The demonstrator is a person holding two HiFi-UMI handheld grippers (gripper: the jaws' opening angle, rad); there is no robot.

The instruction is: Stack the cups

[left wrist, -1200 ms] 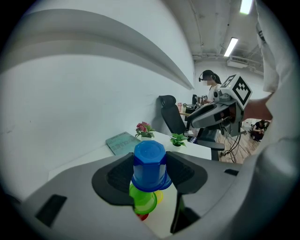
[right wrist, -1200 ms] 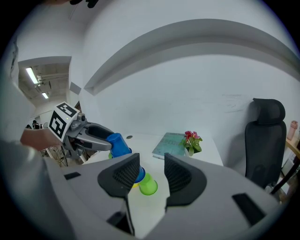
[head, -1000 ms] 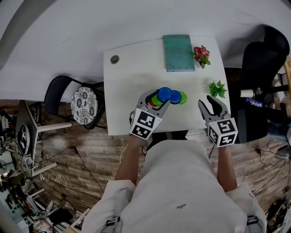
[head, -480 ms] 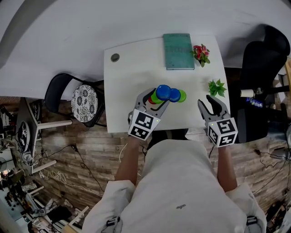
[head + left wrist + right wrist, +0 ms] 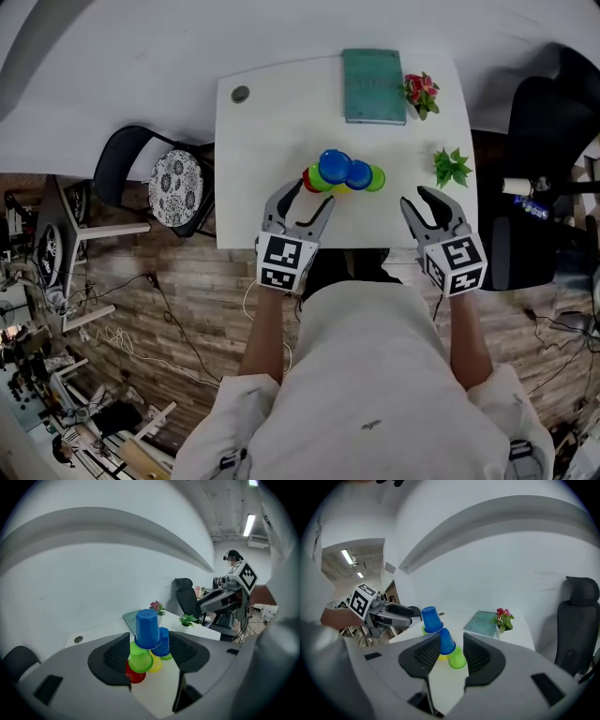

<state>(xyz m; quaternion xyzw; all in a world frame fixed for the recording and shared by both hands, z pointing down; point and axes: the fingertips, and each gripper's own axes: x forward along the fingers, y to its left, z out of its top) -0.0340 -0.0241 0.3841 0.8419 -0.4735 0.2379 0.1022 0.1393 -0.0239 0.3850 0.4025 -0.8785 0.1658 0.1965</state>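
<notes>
Our left gripper (image 5: 309,195), jaws just opened wide and empty, hangs just short of the cup pyramid (image 5: 335,168); our right gripper (image 5: 418,198), jaws apart, hangs right of it.

On the table (image 5: 272,122), the cup stack (image 5: 339,172) stands just ahead of the left gripper (image 5: 307,195) and ahead-left of the right gripper (image 5: 418,197). A book (image 5: 373,72) lies beyond the stack, and a plant (image 5: 451,166) sits just ahead of the right gripper.

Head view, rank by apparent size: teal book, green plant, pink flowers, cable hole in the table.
1. teal book, clearly largest.
2. green plant and pink flowers: they look about alike, so I won't rank one over the other.
3. cable hole, smallest.
</notes>
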